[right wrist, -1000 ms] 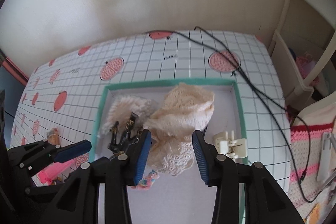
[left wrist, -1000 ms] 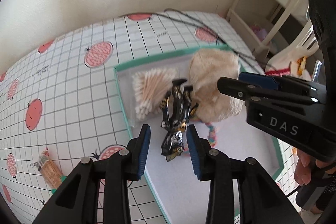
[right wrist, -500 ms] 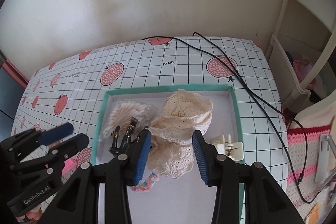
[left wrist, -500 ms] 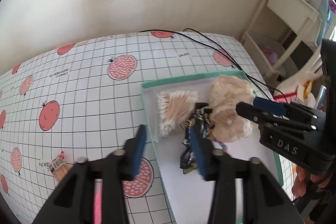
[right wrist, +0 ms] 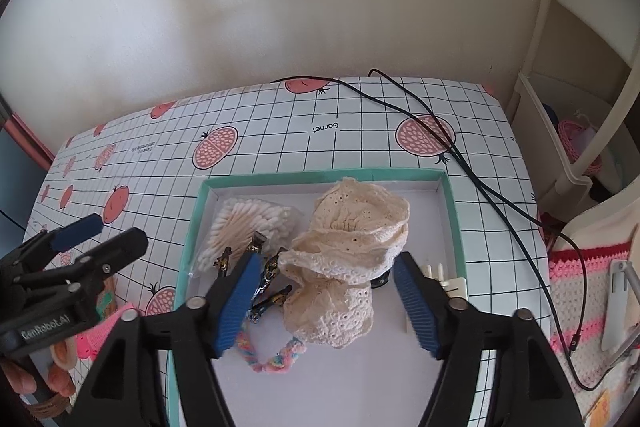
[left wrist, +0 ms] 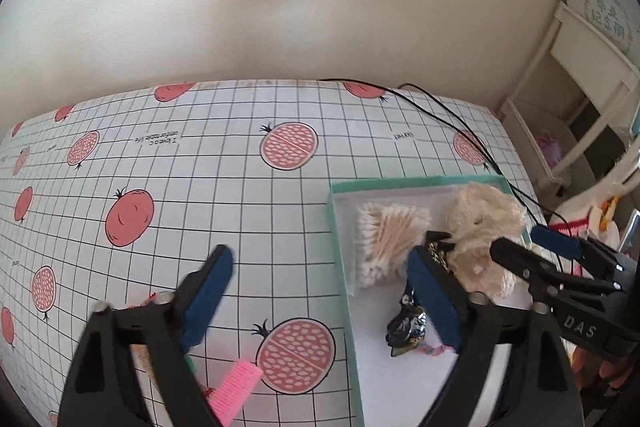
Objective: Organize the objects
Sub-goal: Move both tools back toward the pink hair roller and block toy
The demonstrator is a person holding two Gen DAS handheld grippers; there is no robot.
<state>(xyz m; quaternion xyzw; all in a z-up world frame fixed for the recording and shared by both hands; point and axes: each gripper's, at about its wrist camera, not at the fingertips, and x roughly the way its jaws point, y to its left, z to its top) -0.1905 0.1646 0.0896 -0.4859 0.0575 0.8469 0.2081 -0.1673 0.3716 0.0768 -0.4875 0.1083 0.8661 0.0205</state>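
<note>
Tray already holds cotton swabs, lace cloth, hair clips, braided cord. Pink comb left outside on table. Left gripper spread, empty; right gripper spread, empty.

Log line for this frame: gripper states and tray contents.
left gripper: open, empty, over tray's left rim | right gripper: open, empty, over lace cloth | tray: cotton swabs, lace cloth, braided band, white clip

1. The desk wears a white grid cloth printed with pomegranates.
2. A teal-rimmed tray lies ahead of the right gripper.
3. A black cable crosses beyond-right.
4. A pink comb lies below the left gripper.
</note>
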